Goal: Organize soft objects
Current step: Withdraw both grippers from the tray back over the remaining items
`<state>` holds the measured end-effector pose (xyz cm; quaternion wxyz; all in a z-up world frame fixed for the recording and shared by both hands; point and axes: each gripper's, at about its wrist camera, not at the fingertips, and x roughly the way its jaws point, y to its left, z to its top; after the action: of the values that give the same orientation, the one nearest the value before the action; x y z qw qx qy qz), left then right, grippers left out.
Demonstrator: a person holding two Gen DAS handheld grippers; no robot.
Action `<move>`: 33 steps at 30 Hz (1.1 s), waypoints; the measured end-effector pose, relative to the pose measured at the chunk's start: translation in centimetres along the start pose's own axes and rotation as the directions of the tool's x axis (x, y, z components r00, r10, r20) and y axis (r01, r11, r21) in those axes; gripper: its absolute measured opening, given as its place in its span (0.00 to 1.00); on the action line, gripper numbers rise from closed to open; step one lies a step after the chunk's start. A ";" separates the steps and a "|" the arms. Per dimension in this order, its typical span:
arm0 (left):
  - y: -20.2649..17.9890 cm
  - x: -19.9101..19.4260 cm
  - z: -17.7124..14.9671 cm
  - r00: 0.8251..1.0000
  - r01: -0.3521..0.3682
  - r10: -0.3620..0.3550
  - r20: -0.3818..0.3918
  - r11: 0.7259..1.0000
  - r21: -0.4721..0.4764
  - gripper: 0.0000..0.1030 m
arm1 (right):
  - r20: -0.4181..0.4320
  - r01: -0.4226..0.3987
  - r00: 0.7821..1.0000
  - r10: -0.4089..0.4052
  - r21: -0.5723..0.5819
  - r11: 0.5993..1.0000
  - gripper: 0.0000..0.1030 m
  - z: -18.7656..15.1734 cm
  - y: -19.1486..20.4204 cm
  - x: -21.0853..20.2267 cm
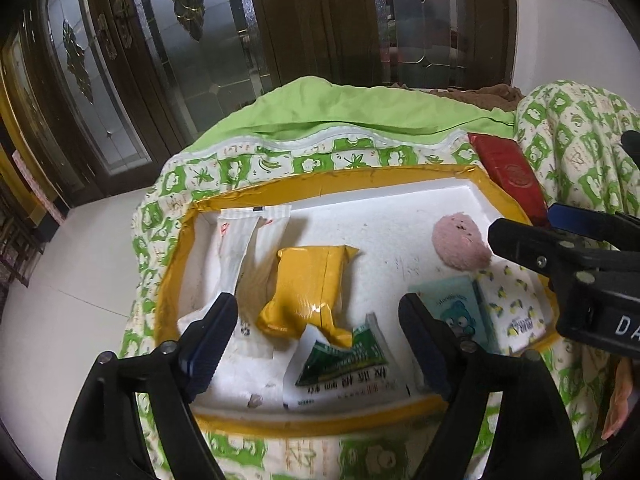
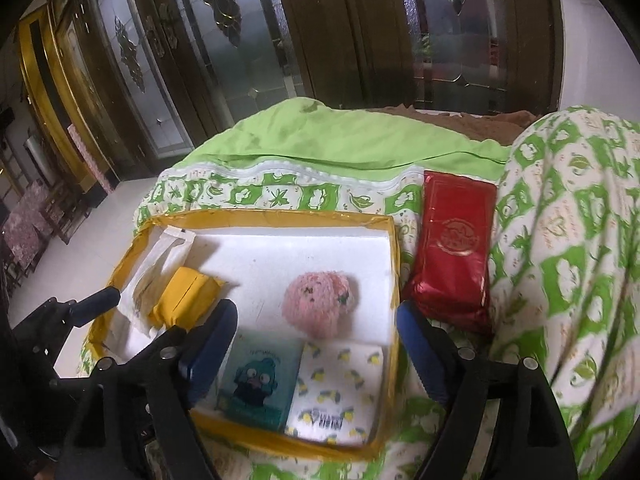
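Note:
A white foam tray with a yellow taped rim point(image 1: 320, 184) point(image 2: 264, 216) lies on a green patterned quilt. It holds a yellow packet point(image 1: 308, 288) point(image 2: 184, 296), a white sachet point(image 1: 236, 244), a green-and-white sachet point(image 1: 344, 364), a pink fuzzy ball point(image 1: 460, 246) point(image 2: 316, 304), a teal tissue pack point(image 1: 456, 308) point(image 2: 260, 384) and a lemon-print tissue pack point(image 1: 512, 312) point(image 2: 336, 388). A red packet point(image 2: 452, 252) point(image 1: 512, 176) lies outside the tray on its right. My left gripper point(image 1: 320, 340) is open over the tray's near side. My right gripper point(image 2: 316, 348) is open above the tissue packs.
The quilt point(image 2: 560, 260) rises in a high fold at the right. A plain green cover point(image 1: 340, 108) lies behind the tray. Dark wooden doors with glass panels point(image 1: 208, 40) stand at the back. White tiled floor point(image 1: 60, 300) is at the left.

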<state>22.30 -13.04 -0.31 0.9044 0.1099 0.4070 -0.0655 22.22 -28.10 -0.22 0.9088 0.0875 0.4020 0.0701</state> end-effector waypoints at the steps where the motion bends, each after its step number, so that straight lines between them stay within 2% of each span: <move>1: 0.0 -0.4 -0.2 1.000 -0.001 0.001 0.001 1.000 -0.001 0.81 | 0.006 0.003 1.000 -0.003 0.002 1.000 0.86 -0.2 0.0 -0.4; 7: 0.6 -2.8 -2.7 1.000 0.013 -0.013 0.005 0.998 -0.056 0.84 | 0.032 0.000 0.999 -0.001 0.031 1.000 0.90 -1.7 -0.9 -2.9; 13: 1.6 -5.3 -6.7 1.000 0.024 -0.026 -0.012 0.995 -0.096 0.85 | 0.004 -0.037 0.999 0.037 0.063 0.997 0.90 -3.9 -0.9 -4.1; 17: 2.6 -7.0 -10.1 0.998 0.058 -0.062 -0.019 0.984 -0.167 0.85 | 0.000 -0.052 0.999 0.052 0.045 0.998 0.90 -4.8 -0.3 -4.8; 22: 4.1 -8.6 -13.9 0.997 0.061 -0.070 -0.030 0.971 -0.233 0.85 | -0.016 -0.079 0.997 0.079 0.046 0.996 0.90 -6.3 -0.1 -5.7; 25: 5.3 -9.2 -15.1 0.997 0.054 -0.065 -0.037 0.964 -0.262 0.85 | -0.033 -0.091 0.995 0.093 0.051 0.995 0.90 -7.3 -0.2 -6.3; 33: 9.9 -11.3 -16.4 0.998 0.059 -0.062 0.006 0.911 -0.408 0.85 | -0.089 -0.111 0.989 0.116 0.054 0.992 0.90 -10.0 -0.2 -7.4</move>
<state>5.10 1.02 -0.98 0.9035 -0.0935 0.4181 -0.0068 9.87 -28.73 -1.62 0.8815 0.1291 0.4392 0.1158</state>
